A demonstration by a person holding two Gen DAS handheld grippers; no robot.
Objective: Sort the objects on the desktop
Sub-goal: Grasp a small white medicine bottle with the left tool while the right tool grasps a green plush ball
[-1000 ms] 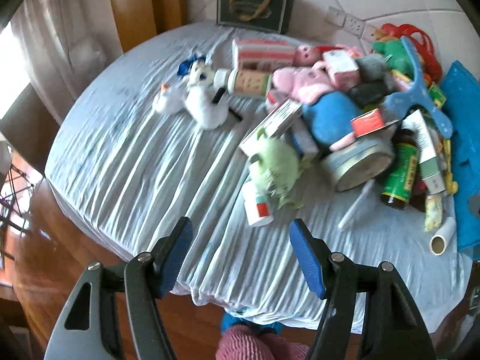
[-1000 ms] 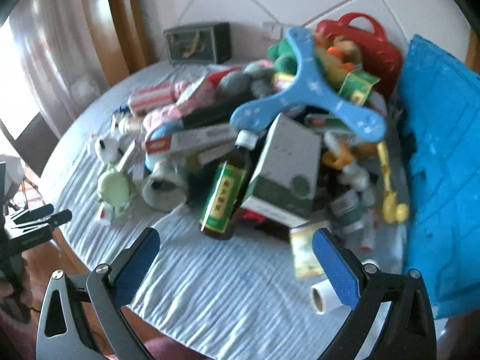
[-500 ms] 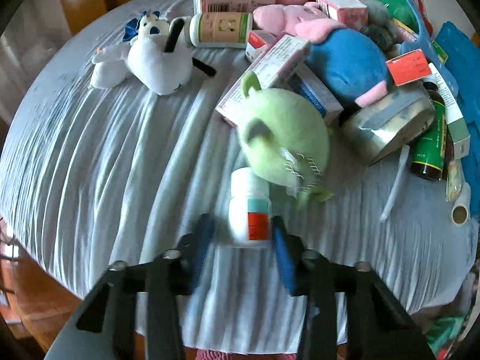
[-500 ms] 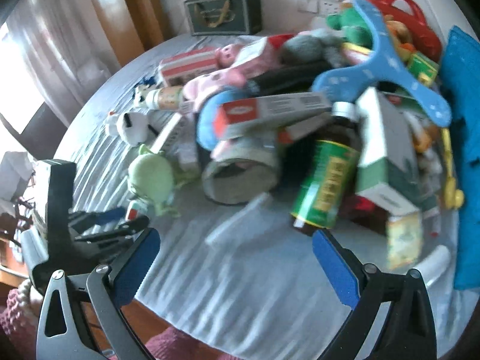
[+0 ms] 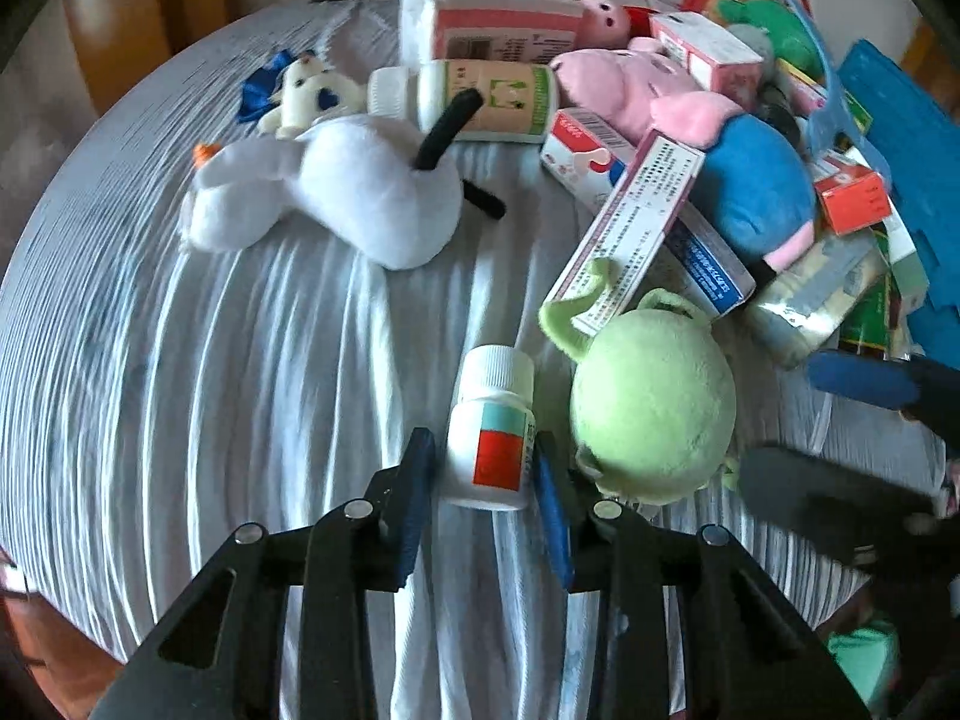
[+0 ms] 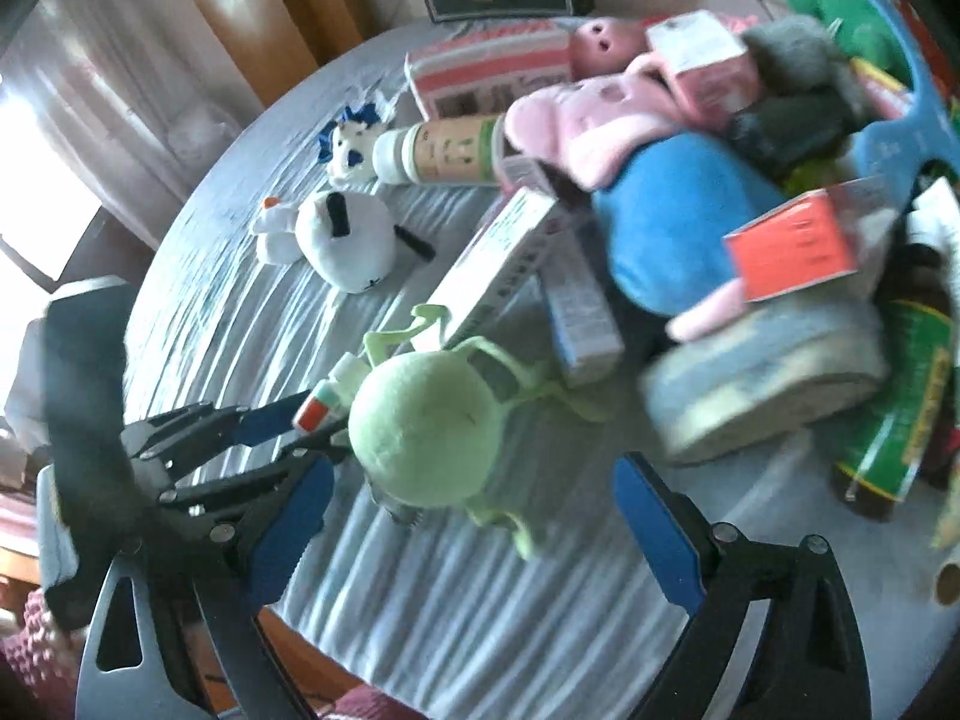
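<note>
A small white pill bottle point(image 5: 495, 396) with a red and teal label lies on the pale striped tablecloth point(image 5: 240, 390) near the front edge. My left gripper point(image 5: 482, 462) is shut on it, one blue pad against each side. Right beside the bottle lies a round green plush point(image 5: 654, 408). In the right wrist view my right gripper point(image 6: 474, 480) stands wide with the green plush point(image 6: 426, 438) just ahead between its fingers, untouched; its jaws are closing slightly. The left gripper point(image 6: 300, 426) and pill bottle point(image 6: 321, 405) show to the plush's left.
A white snowman plush point(image 5: 354, 192) and a green-labelled bottle point(image 5: 486, 96) lie farther back. A dense pile of boxes, a blue plush point(image 5: 756, 192), a tape roll point(image 6: 768, 390) and a dark bottle point(image 6: 900, 420) fills the right side. The table edge runs close in front.
My left gripper came down over the pill bottle and closed on it. My right gripper swept left from the pile to the green plush and dropped lower.
</note>
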